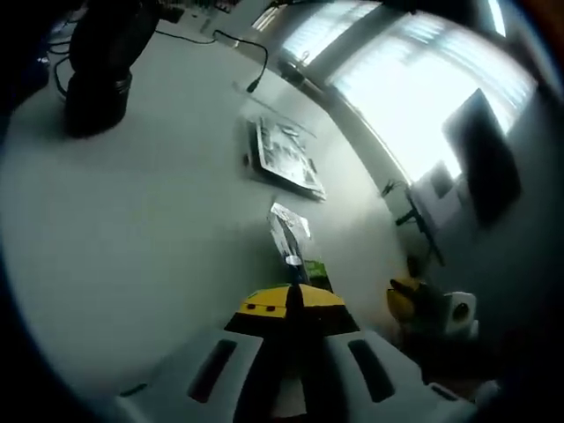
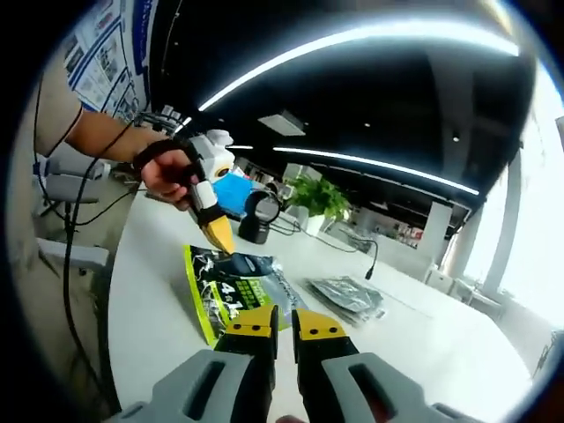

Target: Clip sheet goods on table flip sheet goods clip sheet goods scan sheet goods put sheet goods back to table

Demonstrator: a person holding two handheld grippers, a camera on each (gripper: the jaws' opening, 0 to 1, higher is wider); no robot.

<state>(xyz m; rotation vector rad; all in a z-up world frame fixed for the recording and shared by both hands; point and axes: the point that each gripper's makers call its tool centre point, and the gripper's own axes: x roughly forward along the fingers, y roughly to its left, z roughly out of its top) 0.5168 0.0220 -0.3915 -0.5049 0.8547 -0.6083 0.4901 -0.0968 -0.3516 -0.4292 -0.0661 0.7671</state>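
Our left tongs [image 1: 295, 298] are pinched shut on the top edge of the packet [image 1: 289, 236], which we see edge-on in the left gripper view, running straight away from the tips. In the right gripper view the left tongs [image 2: 219, 238] come in from the left, the hand [image 2: 167, 174] behind them, holding the packet [image 2: 233, 295] by its far end so it stands tilted off the counter [image 2: 150, 300], printed face toward our right tongs [image 2: 284, 324]. Those are narrow, jaws almost together with nothing between them, and sit just at the packet's near lower edge. The long axis runs from the left tips down toward the right ones, so we judge the right is placed to take the lower end. A stack of packets [image 2: 345, 298] lies on the counter off to the right, well apart
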